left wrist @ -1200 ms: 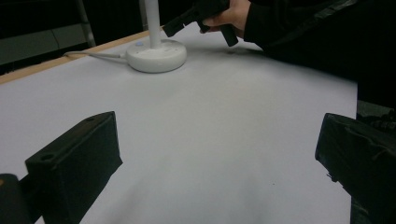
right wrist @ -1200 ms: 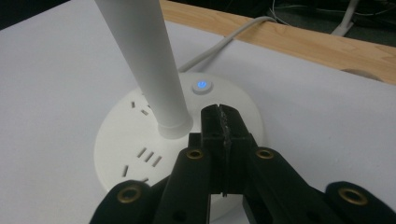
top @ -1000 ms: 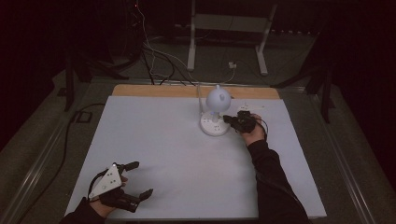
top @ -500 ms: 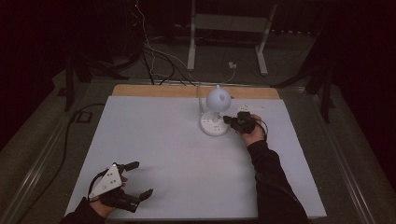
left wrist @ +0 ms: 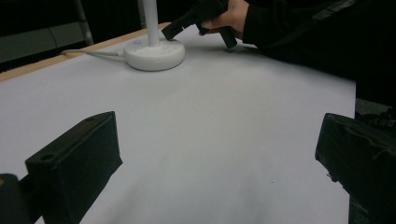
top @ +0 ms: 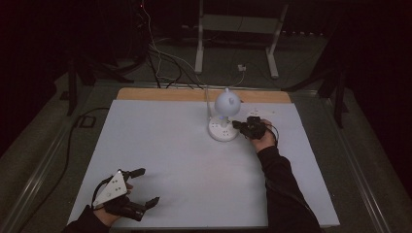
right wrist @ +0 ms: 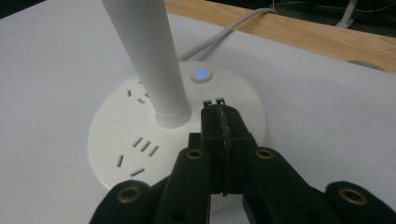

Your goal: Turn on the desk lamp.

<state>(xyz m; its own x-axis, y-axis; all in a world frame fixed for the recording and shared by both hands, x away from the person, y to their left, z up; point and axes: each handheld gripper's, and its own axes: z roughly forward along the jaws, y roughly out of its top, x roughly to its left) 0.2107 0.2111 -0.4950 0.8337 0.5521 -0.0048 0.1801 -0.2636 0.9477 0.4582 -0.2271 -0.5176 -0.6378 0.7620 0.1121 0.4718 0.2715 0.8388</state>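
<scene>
A white desk lamp stands at the back middle of the table, with a round base (top: pixel 222 131) and a ball-shaped head (top: pixel 227 102). In the right gripper view, the base (right wrist: pixel 116 135) carries socket slots, a blue-lit button (right wrist: pixel 201 74) and the lamp's post (right wrist: pixel 149 56). My right gripper (right wrist: pixel 219 112) is shut with nothing in it. Its tips hover over the base's right side, just behind two small ports. From above, the right gripper (top: pixel 236 125) points left at the base. My left gripper (top: pixel 148 185) rests open near the table's front left corner, far from the lamp.
The white table top (top: pixel 175 160) ends in a wooden strip (top: pixel 160 94) at the back. The lamp's cable (right wrist: pixel 224 35) runs off over that strip. Beyond the table are floor cables (top: pixel 160 58) and a metal stand (top: pixel 238 29). The left gripper view shows the lamp base (left wrist: pixel 155 53) and the right gripper (left wrist: pixel 187 21) far off.
</scene>
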